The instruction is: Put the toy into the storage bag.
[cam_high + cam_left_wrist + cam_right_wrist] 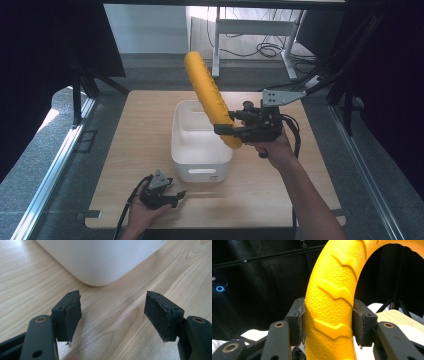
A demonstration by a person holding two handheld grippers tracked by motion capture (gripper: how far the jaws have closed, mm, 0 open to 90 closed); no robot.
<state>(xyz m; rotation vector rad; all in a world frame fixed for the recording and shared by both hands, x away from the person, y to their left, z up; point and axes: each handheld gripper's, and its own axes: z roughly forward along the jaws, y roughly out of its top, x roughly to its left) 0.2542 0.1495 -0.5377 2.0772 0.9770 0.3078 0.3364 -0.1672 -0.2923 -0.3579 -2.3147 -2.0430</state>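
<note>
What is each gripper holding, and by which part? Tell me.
The right gripper clamps the yellow ring across its treaded band, near its lower end, above the white bin. The left gripper is open, holding nothing.

Yellow ring (pixel 332 302) cut off by top and bottom edges in right gripper view; high view gives it edge-on, so hole is hidden. White bin (pixel 100 257) cropped by top edge in left gripper view, rim out of frame. Bin contents unclear, possibly nothing; ring hides part of interior.
</note>
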